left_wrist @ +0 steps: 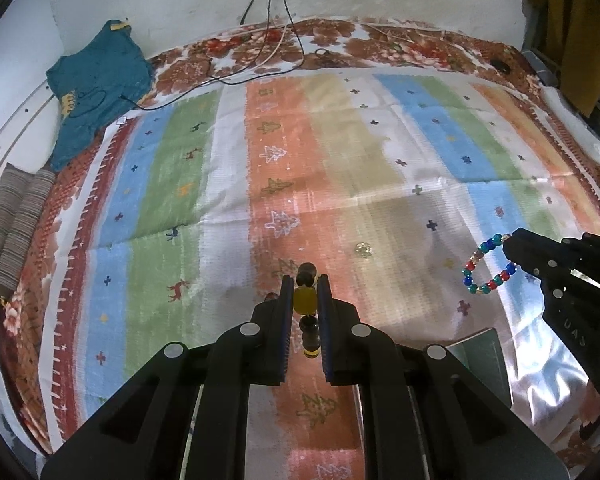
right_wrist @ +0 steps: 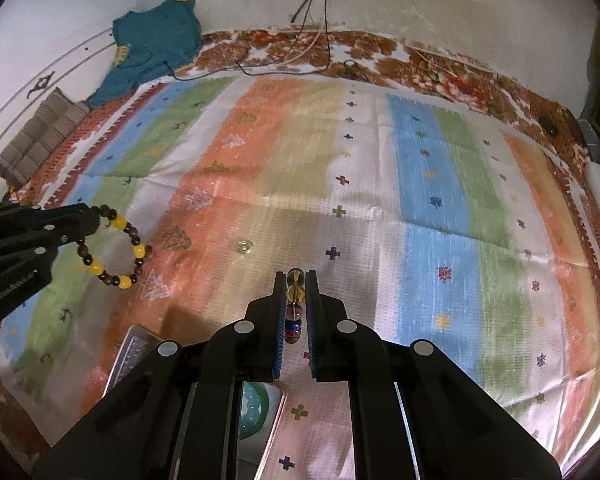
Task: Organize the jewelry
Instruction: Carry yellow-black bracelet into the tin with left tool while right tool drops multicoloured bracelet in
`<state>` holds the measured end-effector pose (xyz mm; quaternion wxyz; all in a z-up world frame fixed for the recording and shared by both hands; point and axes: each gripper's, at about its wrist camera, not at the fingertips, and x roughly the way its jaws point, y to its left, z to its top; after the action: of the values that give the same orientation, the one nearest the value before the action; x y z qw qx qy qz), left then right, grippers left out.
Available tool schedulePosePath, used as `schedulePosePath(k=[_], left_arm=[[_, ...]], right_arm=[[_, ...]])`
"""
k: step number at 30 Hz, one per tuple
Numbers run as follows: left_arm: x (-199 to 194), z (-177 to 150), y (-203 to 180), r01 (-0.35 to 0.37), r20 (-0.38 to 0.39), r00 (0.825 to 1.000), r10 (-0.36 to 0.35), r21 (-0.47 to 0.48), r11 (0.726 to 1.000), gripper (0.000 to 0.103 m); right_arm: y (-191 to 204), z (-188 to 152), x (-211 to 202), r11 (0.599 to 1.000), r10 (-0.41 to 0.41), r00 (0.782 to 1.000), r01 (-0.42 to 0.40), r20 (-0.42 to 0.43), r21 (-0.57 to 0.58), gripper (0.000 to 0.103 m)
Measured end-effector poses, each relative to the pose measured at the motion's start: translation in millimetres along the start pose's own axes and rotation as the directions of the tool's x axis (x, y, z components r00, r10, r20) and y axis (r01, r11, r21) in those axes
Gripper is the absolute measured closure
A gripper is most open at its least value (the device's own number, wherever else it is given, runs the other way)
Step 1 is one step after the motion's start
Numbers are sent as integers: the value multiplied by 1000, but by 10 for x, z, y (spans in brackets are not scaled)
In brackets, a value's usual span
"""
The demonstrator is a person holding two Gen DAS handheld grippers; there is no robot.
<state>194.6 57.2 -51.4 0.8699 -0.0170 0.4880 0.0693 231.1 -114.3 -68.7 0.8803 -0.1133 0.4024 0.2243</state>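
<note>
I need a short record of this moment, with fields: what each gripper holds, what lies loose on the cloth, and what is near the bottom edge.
left gripper: shut on yellow and dark brown bead bracelet, lifted off the cloth
right gripper: shut on multicoloured glass bead bracelet, also lifted
loose item: small clear glass bead on the striped patterned cloth
bottom edge: open box with a green ring-shaped item, partly hidden

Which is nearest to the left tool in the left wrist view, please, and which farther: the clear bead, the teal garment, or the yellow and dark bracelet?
1. Yellow and dark bracelet: clamped in the left tool.
2. Clear bead: on the striped cloth, just ahead, slightly right.
3. Teal garment: far back left, against the wall.
</note>
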Motion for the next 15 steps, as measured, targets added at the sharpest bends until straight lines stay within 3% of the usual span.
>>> schedulePosePath(k=[15], left_arm=[[-339,-148,-92,78,59,995,-76,-23,997,92]], right_arm=[[124,-151,-225,999,8,999,-6,46,-37,93]])
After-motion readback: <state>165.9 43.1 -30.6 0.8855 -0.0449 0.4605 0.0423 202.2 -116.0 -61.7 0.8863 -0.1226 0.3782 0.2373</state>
